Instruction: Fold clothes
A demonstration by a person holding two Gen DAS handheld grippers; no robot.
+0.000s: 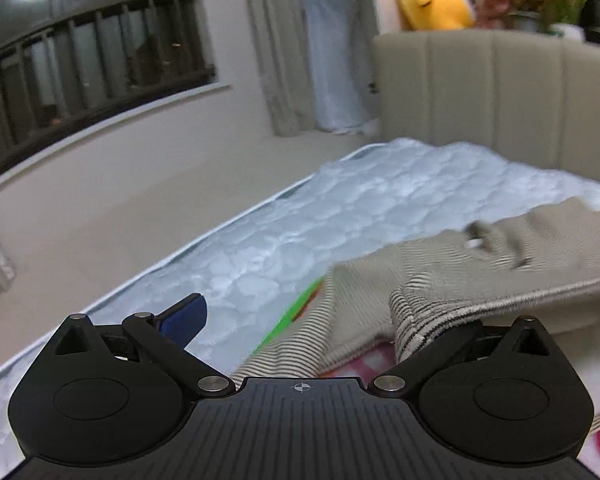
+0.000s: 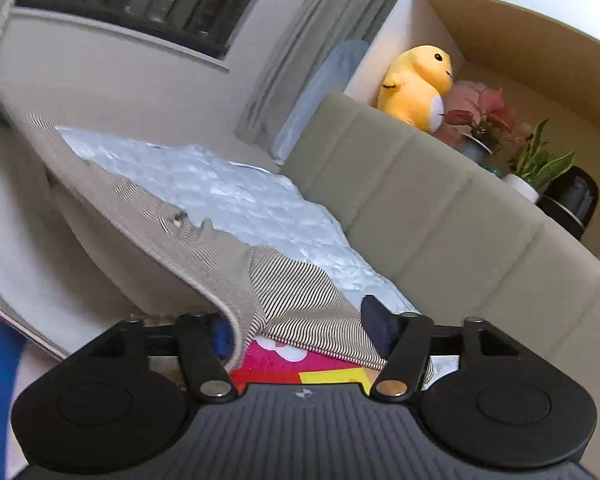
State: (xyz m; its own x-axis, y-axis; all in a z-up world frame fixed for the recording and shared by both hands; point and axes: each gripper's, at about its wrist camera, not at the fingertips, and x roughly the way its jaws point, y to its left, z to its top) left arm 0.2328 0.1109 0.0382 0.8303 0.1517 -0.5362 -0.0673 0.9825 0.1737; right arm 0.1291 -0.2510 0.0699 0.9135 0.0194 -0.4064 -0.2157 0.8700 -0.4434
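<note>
A beige, finely striped garment hangs between my two grippers above the pale blue quilted mattress. My left gripper has its jaws wide apart; its blue left pad is bare, and cloth drapes over its right finger, which is hidden. In the right wrist view the same garment stretches away to the upper left. My right gripper also stands wide, with the hem lying over its left blue pad and its right pad against the cloth's edge.
A beige padded headboard runs behind the mattress. A yellow plush toy and potted plants sit on the ledge above it. A colourful pink and red sheet lies under the garment. A barred window and curtains are on the wall.
</note>
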